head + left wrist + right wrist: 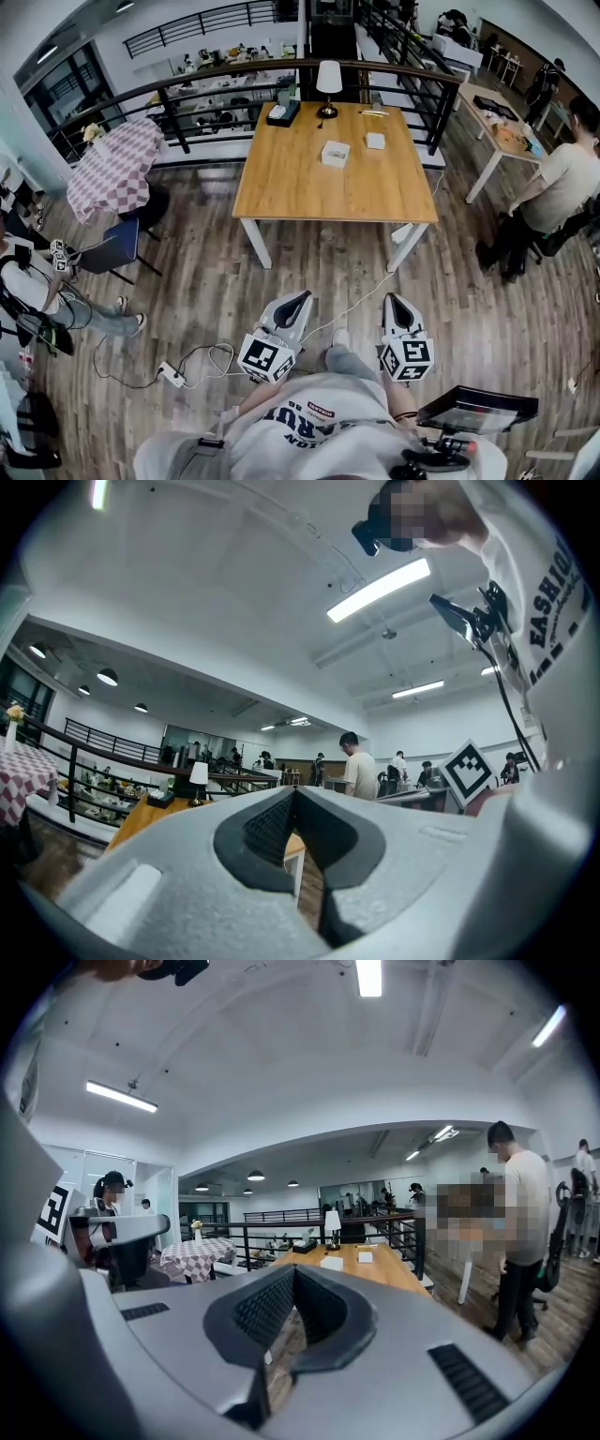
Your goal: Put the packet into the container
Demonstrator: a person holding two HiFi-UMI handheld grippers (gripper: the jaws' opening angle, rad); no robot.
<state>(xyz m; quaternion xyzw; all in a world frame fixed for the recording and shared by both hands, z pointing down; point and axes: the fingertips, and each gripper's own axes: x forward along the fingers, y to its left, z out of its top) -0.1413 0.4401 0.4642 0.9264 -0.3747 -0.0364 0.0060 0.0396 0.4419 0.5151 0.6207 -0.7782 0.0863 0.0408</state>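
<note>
Jaws are pressing together, empty, on the left gripper (300, 300) and the right gripper (395, 302), while the packet (375, 141) is lying near the container (335, 153) on the table (309, 192), well apart from both grippers

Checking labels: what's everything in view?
light wooden table: one, tan, centre
white square box: one, white, mid-table
small flat white item: one, white, right of box
white table lamp: one, white, table's far edge
dark tissue box: one, dark, table's far-left
checked-cloth table: one, red-white, left
white power strip: one, white, floor
standing person: one, pale shirt, right
left gripper: one, grey, shut, empty
right gripper: one, grey, shut, empty
</note>
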